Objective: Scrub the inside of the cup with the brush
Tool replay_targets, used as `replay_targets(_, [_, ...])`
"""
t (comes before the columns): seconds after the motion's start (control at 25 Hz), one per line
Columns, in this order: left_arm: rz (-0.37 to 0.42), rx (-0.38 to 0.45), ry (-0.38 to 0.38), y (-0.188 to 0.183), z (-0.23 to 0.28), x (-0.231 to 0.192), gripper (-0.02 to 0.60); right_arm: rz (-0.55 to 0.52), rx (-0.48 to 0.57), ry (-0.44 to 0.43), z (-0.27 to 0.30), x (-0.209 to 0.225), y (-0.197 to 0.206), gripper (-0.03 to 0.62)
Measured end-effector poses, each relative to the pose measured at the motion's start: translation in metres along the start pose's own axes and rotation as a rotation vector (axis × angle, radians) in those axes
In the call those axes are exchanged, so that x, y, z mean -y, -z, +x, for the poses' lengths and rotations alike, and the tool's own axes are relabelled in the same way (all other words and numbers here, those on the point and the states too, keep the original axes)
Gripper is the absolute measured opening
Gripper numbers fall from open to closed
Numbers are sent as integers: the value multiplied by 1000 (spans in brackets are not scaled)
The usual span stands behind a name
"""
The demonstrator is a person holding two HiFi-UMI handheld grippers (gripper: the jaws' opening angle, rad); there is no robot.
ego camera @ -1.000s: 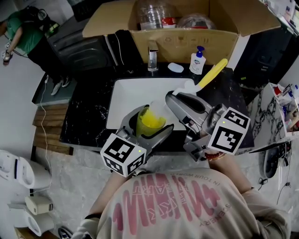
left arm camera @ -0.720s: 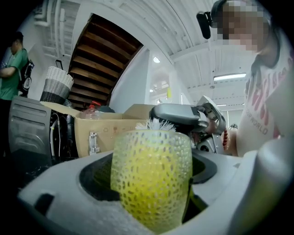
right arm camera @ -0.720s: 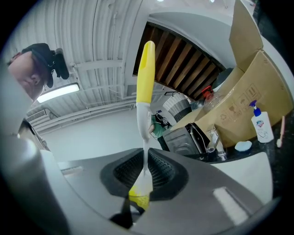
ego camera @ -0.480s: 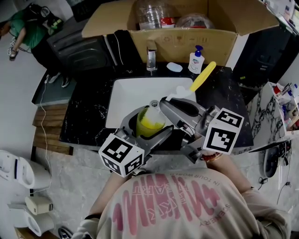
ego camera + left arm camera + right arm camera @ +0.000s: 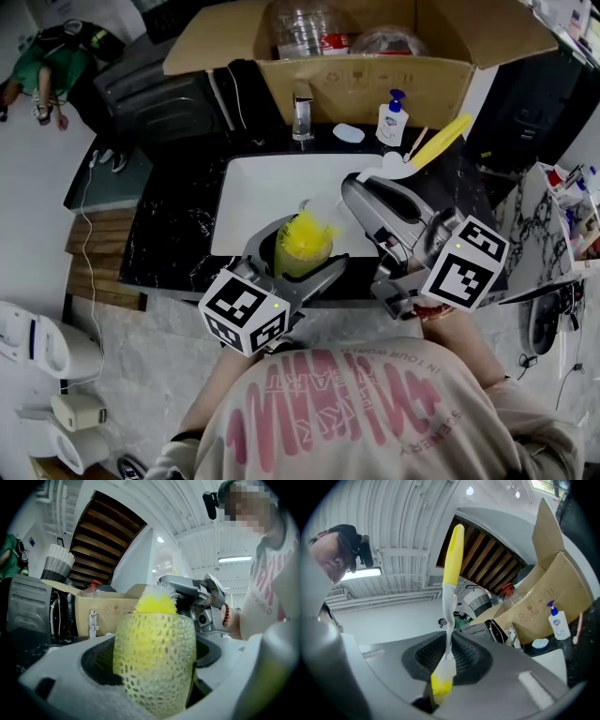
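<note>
Hold the cup (image 5: 154,660) steady, clamped upright between the left gripper's (image 5: 298,251) jaws. With the right gripper's (image 5: 447,654) jaws pinched shut on the handle of the brush (image 5: 451,578), push the bristles (image 5: 157,603), poking above the rim, deeper and twist against the wall.

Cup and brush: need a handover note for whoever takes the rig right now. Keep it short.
Left gripper: shut on the cup, mouth upward, held over the front edge of the sink.
Right gripper: shut on the brush at its white neck, with the yellow handle reaching out past the jaws.
Bristles: down in the cup, tips showing above the rim.
Done: both things are in hand and the brush head is inside the cup. How much scrubbing has been done cannot be told.
Left: probably work the bristles round the inner wall and bottom, then draw the brush out.
</note>
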State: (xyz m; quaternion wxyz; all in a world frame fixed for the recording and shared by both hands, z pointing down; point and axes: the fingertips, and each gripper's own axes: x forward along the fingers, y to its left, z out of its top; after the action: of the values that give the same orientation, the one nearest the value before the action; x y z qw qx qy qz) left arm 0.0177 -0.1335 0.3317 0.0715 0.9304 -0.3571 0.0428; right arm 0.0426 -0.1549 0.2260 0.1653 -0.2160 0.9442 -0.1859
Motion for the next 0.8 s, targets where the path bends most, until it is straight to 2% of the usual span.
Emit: replay_targets(0.8, [37,23,46,-13,2,16,403,-43,-92,-43,8,-9,26,55])
